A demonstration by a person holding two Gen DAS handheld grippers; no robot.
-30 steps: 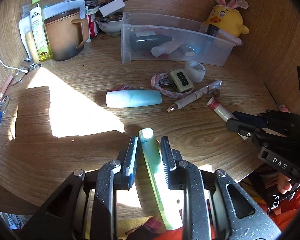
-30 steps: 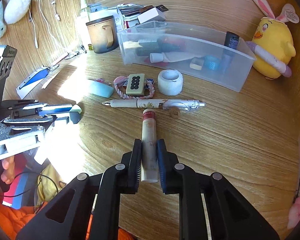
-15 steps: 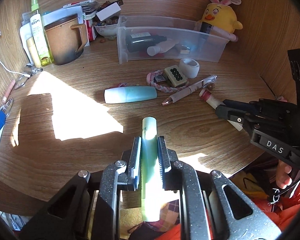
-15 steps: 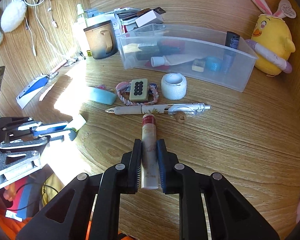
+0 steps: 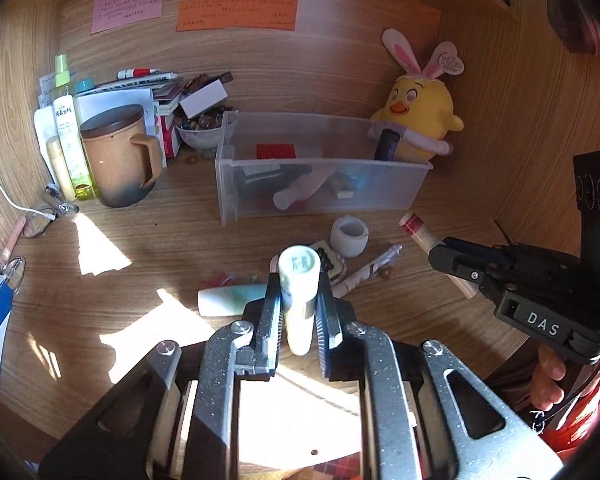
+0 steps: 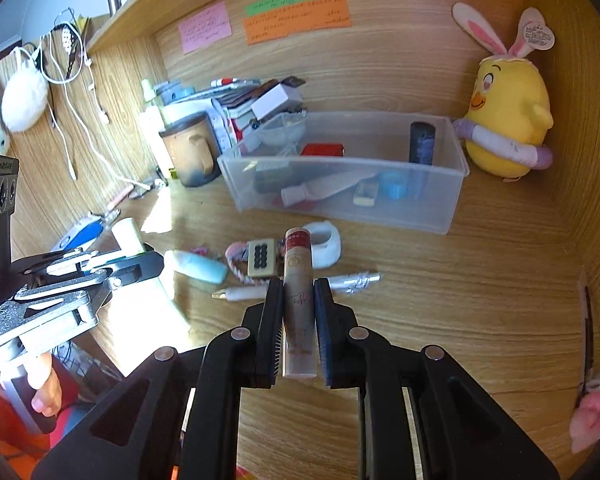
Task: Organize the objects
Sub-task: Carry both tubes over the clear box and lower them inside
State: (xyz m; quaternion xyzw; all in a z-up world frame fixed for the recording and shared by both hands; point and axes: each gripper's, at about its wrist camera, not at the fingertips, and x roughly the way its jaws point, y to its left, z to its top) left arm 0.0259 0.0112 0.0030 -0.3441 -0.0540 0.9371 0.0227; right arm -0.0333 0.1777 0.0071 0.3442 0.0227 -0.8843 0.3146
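My left gripper (image 5: 298, 312) is shut on a pale green tube (image 5: 299, 280) and holds it raised above the desk, cap end pointing forward. My right gripper (image 6: 298, 312) is shut on a beige tube with a red cap (image 6: 298, 280), also lifted off the desk. Each gripper shows in the other's view: the right one (image 5: 452, 258) and the left one (image 6: 140, 264). A clear plastic bin (image 5: 380, 196) (image 6: 432, 208) with several small items stands ahead. On the desk lie a light blue tube (image 6: 198, 266), a pen (image 6: 340, 282), a white ring (image 5: 350, 236) and a beige dotted block (image 6: 263, 262).
A brown mug (image 5: 116, 160), a spray bottle (image 5: 70, 136), a small bowl of beads (image 5: 200, 130) and stacked papers stand at the back left. A yellow chick plush (image 5: 420, 116) sits behind the bin. Wooden walls close the desk at back and right.
Both grippers have lifted their tubes off the desk and tilted upward; the view now reaches the back wall. The left jaws closed on the green tube during the first half second.
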